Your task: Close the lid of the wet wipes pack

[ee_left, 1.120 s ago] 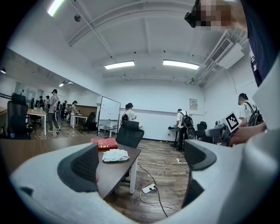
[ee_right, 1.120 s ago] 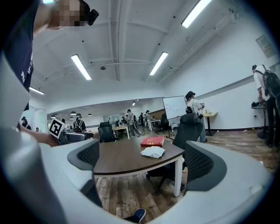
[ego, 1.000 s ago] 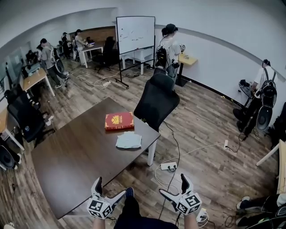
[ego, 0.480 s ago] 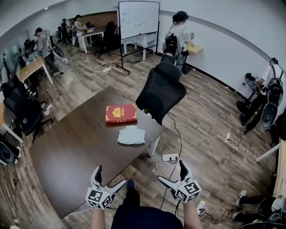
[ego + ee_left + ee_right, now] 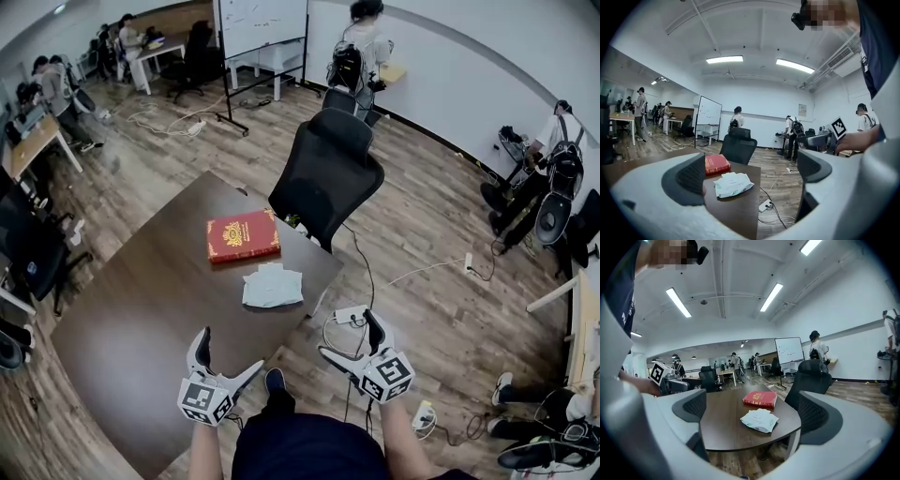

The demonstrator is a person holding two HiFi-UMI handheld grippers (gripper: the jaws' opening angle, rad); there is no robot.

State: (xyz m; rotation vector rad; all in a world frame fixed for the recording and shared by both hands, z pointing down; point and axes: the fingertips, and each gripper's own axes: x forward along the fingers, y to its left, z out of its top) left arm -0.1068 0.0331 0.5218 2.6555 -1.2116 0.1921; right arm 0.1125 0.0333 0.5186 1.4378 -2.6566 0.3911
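Gaping empty, left claw [image 5: 231, 352] and right claw [image 5: 349, 336], well short of wet wipes pack [image 5: 272, 287].

Pale grey left hand-held gripper [image 5: 230, 354] and right hand-held gripper [image 5: 349, 336], black-and-white marker cubes [image 5: 204, 401], navy top [image 5: 300, 452]

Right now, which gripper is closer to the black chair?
Right. The right gripper hangs over the floor, straight out from the black chair; the left gripper is farther off, by the table's near edge.

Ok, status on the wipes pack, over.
Left tongs open, empty. Right tongs open, empty. Wet wipes pack on table, untouched, red book behind it. Path clear.
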